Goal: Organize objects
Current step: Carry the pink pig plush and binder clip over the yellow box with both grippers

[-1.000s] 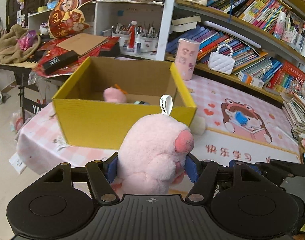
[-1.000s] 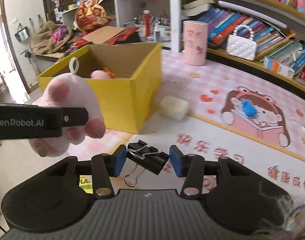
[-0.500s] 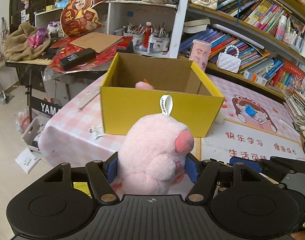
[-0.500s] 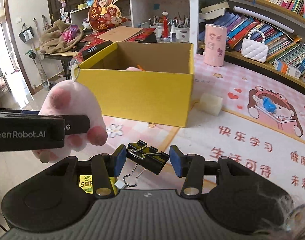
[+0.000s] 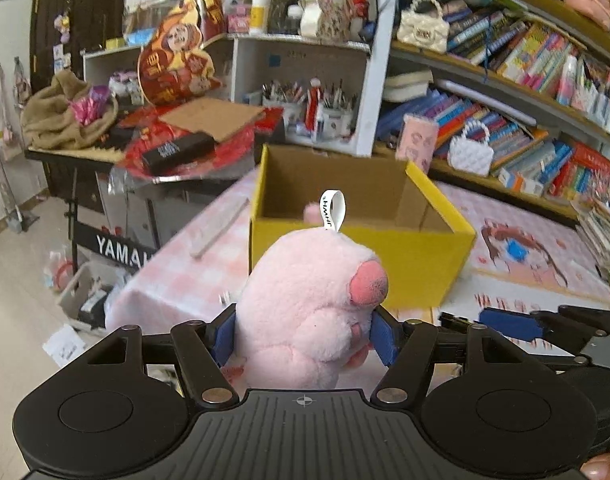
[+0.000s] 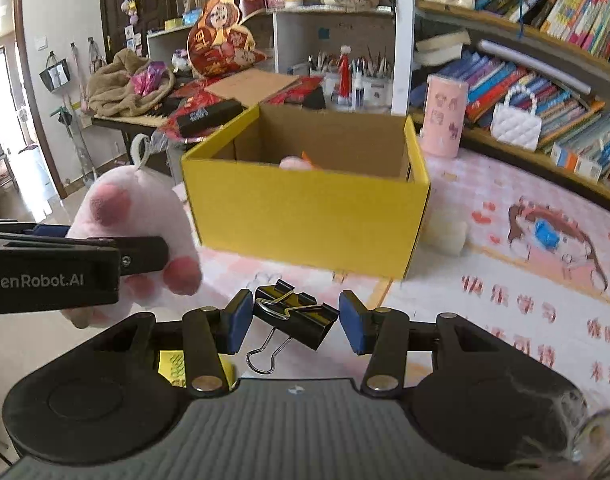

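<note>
My left gripper point(image 5: 303, 338) is shut on a pink plush paw toy point(image 5: 305, 304) with a white loop tag, held in the air in front of the open yellow cardboard box point(image 5: 385, 256). The toy also shows at the left of the right wrist view point(image 6: 141, 216). My right gripper point(image 6: 295, 322) is shut on a black binder clip point(image 6: 295, 314), held above the table before the box point(image 6: 305, 212). Another pink toy point(image 6: 295, 163) lies inside the box.
The box stands on a pink checked tablecloth point(image 6: 485, 184) with a cartoon mat point(image 6: 545, 240). A white sponge block point(image 6: 445, 236) lies right of the box. A pink cup point(image 6: 443, 116) and white purse point(image 6: 515, 120) stand by the bookshelf. A cluttered keyboard stand point(image 5: 145, 152) is at the left.
Both grippers have pulled back and risen, so the box looks farther away and lower. Both still hold their objects.
</note>
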A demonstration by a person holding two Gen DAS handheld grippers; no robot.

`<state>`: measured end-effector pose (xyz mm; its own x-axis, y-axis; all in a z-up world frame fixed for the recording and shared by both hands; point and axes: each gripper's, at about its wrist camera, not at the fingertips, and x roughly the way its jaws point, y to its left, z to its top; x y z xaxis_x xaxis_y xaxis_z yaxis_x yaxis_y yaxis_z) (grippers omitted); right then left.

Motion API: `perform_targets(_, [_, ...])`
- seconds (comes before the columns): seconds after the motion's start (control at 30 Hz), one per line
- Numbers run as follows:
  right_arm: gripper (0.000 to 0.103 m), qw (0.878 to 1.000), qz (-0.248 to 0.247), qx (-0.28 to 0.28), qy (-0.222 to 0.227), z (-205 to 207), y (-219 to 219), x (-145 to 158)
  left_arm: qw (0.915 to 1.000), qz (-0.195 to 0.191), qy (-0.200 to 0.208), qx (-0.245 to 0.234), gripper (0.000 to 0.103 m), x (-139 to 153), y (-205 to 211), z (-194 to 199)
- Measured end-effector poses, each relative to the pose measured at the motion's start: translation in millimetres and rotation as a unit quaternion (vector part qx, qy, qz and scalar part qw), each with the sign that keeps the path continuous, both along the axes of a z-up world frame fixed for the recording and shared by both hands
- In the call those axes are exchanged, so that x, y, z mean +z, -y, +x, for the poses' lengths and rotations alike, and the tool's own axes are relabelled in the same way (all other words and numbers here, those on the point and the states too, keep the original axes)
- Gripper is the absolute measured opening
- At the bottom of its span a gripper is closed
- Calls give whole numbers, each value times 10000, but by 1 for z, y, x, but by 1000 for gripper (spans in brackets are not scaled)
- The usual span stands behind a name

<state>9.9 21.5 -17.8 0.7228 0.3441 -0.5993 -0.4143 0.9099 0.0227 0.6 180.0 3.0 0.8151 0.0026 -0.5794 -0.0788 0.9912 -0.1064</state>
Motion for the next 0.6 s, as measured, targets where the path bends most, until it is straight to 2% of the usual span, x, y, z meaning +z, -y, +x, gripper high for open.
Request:
perform_targets(0.17, [45,9996,72,-38,282,28,3,17,9995,-127,267,146,66,16,-5,29])
perform_targets(0.33, [45,9984,148,31,546,70,2,34,9988,-177,423,182,67,29,0,74])
perform_targets(0.5, [45,9985,0,151,518,130,-3,33,9987,-259,322,307,67,23,8,129])
perform_targets(0.6, [45,9982,-265,433,322,167,-11,26,9987,-278,60,421,67,10,10,161])
